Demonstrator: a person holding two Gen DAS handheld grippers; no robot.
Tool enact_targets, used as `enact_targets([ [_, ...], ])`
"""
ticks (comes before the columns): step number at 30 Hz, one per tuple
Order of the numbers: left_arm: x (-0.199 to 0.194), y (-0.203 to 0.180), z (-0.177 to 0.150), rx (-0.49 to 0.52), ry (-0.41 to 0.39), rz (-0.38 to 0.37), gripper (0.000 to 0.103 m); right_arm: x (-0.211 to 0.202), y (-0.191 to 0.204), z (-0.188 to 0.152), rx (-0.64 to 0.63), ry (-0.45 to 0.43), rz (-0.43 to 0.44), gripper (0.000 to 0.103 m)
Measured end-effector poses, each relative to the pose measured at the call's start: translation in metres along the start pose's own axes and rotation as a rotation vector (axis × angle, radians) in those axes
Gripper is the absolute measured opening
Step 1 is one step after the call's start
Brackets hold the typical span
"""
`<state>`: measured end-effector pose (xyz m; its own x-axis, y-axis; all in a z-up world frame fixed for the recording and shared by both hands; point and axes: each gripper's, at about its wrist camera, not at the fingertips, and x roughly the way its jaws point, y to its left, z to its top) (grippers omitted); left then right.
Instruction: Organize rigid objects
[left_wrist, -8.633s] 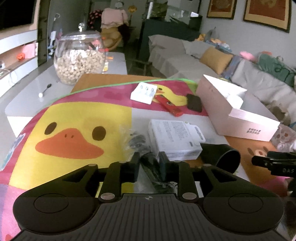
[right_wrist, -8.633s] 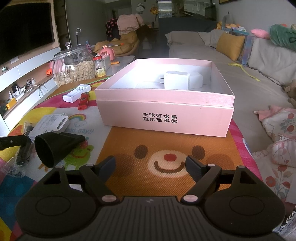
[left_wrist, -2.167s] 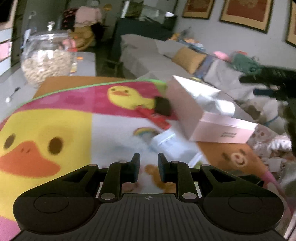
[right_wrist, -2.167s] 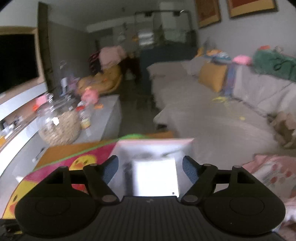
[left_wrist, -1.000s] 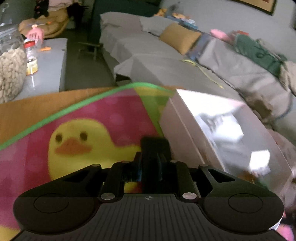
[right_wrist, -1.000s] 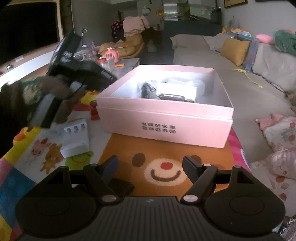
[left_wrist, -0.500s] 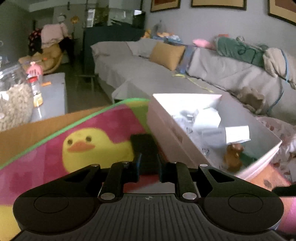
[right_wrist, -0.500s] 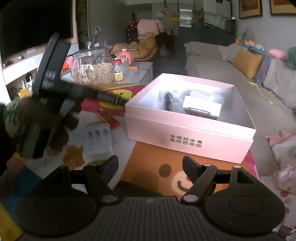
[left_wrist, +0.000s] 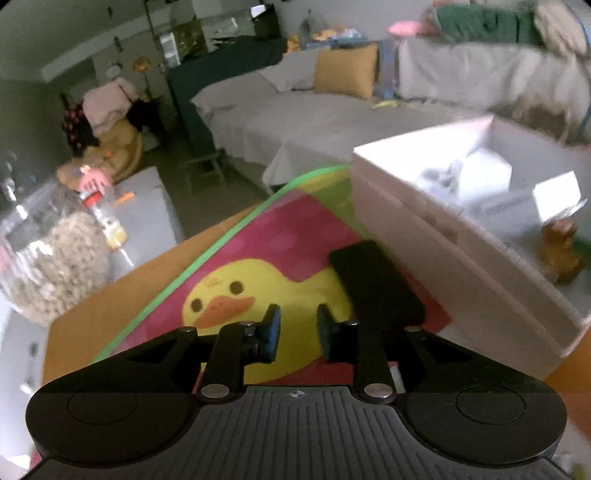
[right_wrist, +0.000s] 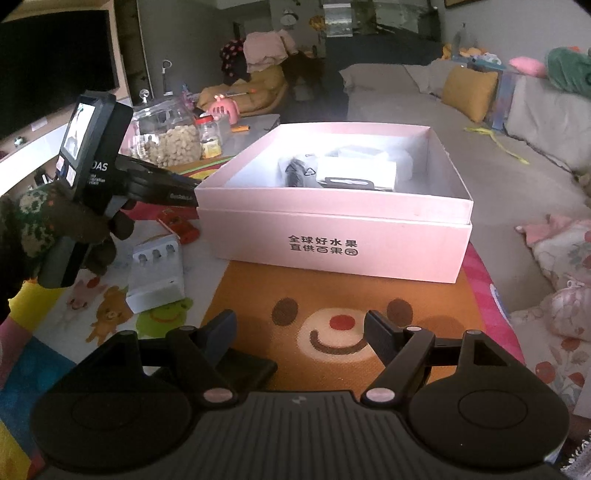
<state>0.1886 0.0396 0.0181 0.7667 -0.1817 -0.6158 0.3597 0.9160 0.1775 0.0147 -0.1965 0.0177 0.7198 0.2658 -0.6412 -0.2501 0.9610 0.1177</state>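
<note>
Box half filled, loose items beside it

One pink box (right_wrist: 338, 242) sits on the play mat (right_wrist: 258, 317), its inside holding white packages and a dark bagged item. Beside it lie one flat black case (left_wrist: 376, 284), one red packet (right_wrist: 179, 225) and one white charger (right_wrist: 157, 275). Left hand-held gripper (left_wrist: 295, 328), tilted downward over the duck print, is opening its narrow jaws with nothing between them. Right hand-held gripper (right_wrist: 299, 332) hangs wide open and empty before the box.
</note>
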Motion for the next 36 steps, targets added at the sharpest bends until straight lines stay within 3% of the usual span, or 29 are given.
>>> enact_targets([
  [2, -0.013, 0.002, -0.001, -0.011, -0.053, -0.146, 0.024, 0.000, -0.001, -0.001, 0.004, -0.002, 0.007, 0.077],
  [4, -0.019, -0.010, -0.002, 0.069, -0.066, -0.196, 0.027, 0.000, -0.001, -0.001, 0.009, 0.000, 0.011, 0.077],
  [8, -0.016, -0.042, -0.007, 0.294, -0.066, -0.140, 0.027, 0.002, -0.002, 0.000, 0.016, 0.003, 0.016, 0.077],
  [9, -0.014, -0.049, -0.008, 0.344, -0.070, -0.124, 0.023, 0.002, -0.002, 0.000, 0.017, 0.003, 0.017, 0.077],
  [12, -0.005, -0.059, -0.010, 0.410, -0.087, -0.052, 0.025, 0.002, -0.002, 0.000, 0.020, 0.003, 0.020, 0.077],
  [17, 0.014, -0.033, -0.001, 0.311, -0.052, 0.026, 0.025, 0.003, -0.002, 0.000, 0.025, 0.006, 0.024, 0.078],
  [19, 0.015, -0.021, 0.001, 0.250, -0.038, -0.030, 0.017, 0.003, -0.002, -0.001, 0.025, 0.006, 0.025, 0.079],
  [24, 0.015, -0.014, 0.007, 0.235, -0.017, -0.080, 0.017, 0.003, -0.002, -0.001, 0.022, 0.007, 0.029, 0.080],
  [27, 0.016, -0.003, 0.011, 0.160, 0.010, -0.192, 0.023, 0.003, -0.001, -0.001, 0.023, 0.007, 0.029, 0.081],
  [28, 0.014, -0.001, 0.010, 0.123, 0.042, -0.244, 0.016, 0.003, -0.001, -0.001, 0.024, 0.007, 0.030, 0.081],
  [30, 0.015, 0.005, 0.012, 0.072, 0.059, -0.277, 0.020, 0.003, -0.002, -0.001, 0.023, 0.008, 0.032, 0.082],
  [34, 0.015, 0.006, 0.017, 0.068, -0.048, -0.144, 0.022, 0.003, -0.001, -0.001, 0.022, 0.008, 0.035, 0.082],
  [36, 0.020, 0.007, 0.020, 0.028, -0.065, -0.115, 0.022, 0.003, -0.001, -0.001, 0.021, 0.009, 0.035, 0.083],
])
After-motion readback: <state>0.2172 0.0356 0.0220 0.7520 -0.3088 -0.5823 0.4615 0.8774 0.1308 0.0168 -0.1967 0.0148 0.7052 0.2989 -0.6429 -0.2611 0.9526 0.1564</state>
